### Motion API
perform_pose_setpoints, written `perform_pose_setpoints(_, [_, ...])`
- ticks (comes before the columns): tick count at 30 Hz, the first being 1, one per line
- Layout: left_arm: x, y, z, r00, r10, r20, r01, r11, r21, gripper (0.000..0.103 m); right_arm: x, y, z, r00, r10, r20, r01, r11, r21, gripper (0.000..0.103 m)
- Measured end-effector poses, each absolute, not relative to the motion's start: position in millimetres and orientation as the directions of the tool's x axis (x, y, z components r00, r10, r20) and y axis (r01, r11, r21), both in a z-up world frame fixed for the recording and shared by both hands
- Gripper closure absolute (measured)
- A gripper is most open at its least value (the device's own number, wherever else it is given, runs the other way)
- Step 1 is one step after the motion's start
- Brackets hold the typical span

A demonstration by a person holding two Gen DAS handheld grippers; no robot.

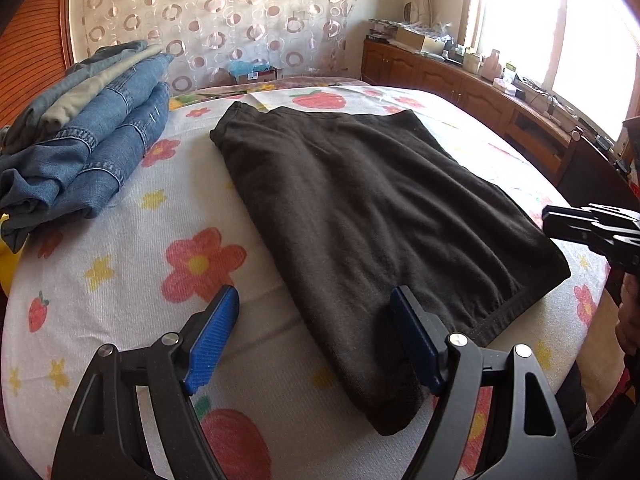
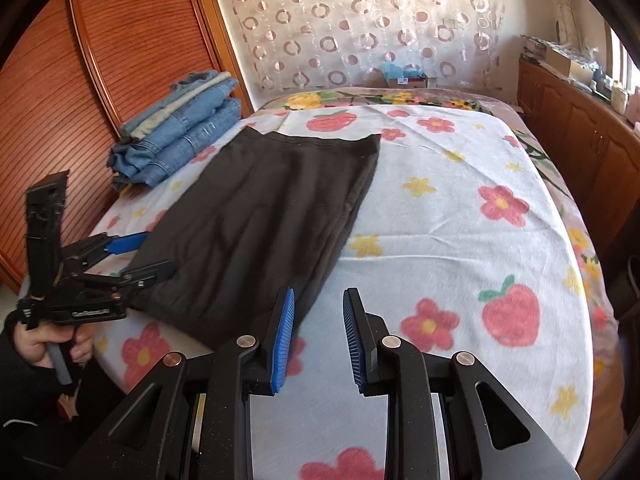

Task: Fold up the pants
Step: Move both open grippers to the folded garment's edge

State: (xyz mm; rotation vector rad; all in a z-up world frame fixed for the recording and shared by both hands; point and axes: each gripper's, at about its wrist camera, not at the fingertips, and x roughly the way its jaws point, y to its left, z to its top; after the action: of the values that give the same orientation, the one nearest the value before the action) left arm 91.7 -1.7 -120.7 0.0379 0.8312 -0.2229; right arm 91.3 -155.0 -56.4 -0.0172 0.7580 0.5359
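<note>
Honestly, the dark brown folded knit pants (image 1: 360, 216) lie flat on the flowery white bedspread (image 1: 120, 280) with the left gripper (image 1: 316, 340) spread wide over their near corner and the right gripper (image 2: 319, 334) partly open, empty, so a one-layer pinch could drag the fold apart.
</note>
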Motion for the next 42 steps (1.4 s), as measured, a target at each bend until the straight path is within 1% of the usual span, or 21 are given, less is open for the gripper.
perform_pose_setpoints(3, [92, -2, -121, 0.654, -0.18, -0.735, 0.21, 0.976, -0.051, 0.024, 83, -153, -55, 0.593, 0.472, -0.652, -0.488, 0.855, 0.175, 0.071])
perform_pose_setpoints(13, [92, -2, -122, 0.656, -0.179, -0.734, 0.209, 0.977, -0.051, 0.024, 85, -142, -75, 0.551, 0.429, -0.715, -0.493, 0.86, 0.136, 0.07])
perform_pose_setpoints(23, [86, 0, -119, 0.643, -0.188, -0.742, 0.208, 0.976, -0.066, 0.024, 79, -136, -76, 0.569, 0.424, -0.704, -0.51, 0.854, 0.103, 0.07])
perform_pose_setpoints(25, [79, 2, -118, 0.641, -0.206, -0.739, 0.218, 0.973, -0.082, 0.027, 78, -136, -77, 0.566, 0.429, -0.704, -0.513, 0.852, 0.106, 0.071])
perform_pose_setpoints(27, [71, 4, -116, 0.64, -0.219, -0.737, 0.224, 0.97, -0.094, 0.035, 79, -136, -77, 0.561, 0.437, -0.703, -0.518, 0.848, 0.112, 0.074])
perform_pose_setpoints(28, [68, 4, -115, 0.637, -0.229, -0.736, 0.228, 0.968, -0.103, 0.038, 79, -136, -77, 0.562, 0.437, -0.702, -0.52, 0.847, 0.112, 0.074])
perform_pose_setpoints(30, [62, 4, -113, 0.635, -0.242, -0.733, 0.237, 0.965, -0.113, 0.047, 79, -135, -77, 0.558, 0.443, -0.702, -0.523, 0.844, 0.117, 0.078])
perform_pose_setpoints(31, [59, 3, -111, 0.636, -0.249, -0.73, 0.245, 0.963, -0.114, 0.05, 79, -135, -77, 0.556, 0.446, -0.702, -0.524, 0.843, 0.12, 0.078])
perform_pose_setpoints(33, [54, 1, -110, 0.634, -0.262, -0.728, 0.263, 0.958, -0.115, 0.061, 79, -135, -77, 0.553, 0.45, -0.701, -0.528, 0.84, 0.123, 0.081])
perform_pose_setpoints(36, [51, -5, -112, 0.628, -0.261, -0.734, 0.278, 0.955, -0.102, 0.063, 79, -134, -77, 0.546, 0.461, -0.7, -0.538, 0.833, 0.128, 0.086])
perform_pose_setpoints(42, [48, -6, -114, 0.619, -0.271, -0.737, 0.278, 0.953, -0.117, 0.063, 80, -136, -77, 0.536, 0.474, -0.699, -0.544, 0.827, 0.144, 0.088])
